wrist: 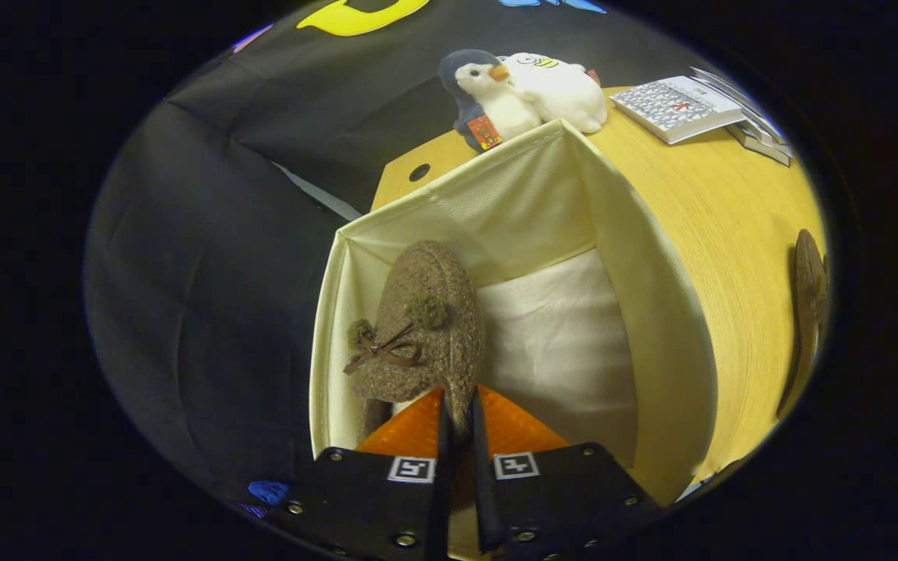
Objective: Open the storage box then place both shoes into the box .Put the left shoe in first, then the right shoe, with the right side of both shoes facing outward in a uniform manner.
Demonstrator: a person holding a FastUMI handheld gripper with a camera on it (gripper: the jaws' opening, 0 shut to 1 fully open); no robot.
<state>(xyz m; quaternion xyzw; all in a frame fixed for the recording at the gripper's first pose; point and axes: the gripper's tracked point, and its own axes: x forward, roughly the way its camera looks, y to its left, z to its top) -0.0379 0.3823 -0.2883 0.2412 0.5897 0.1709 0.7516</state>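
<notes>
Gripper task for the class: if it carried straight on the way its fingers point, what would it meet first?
The gripper is shut on the brown shoe, held inside the storage box. Straight on, the shoe's toe would probably meet the box's far wall first, though depth is unclear.

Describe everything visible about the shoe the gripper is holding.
The shoe is a brown slipper of fuzzy, woolly-looking fabric with a rounded toe, a thin dark brown bow and two small pompoms on its upper. It hangs inside the open cream fabric storage box, toe pointing away from the camera toward the box's far corner, close to the box's left wall. The gripper is shut on its heel edge, both fingers pinching the fabric. Whether its toe rests on the box floor cannot be told.
</notes>
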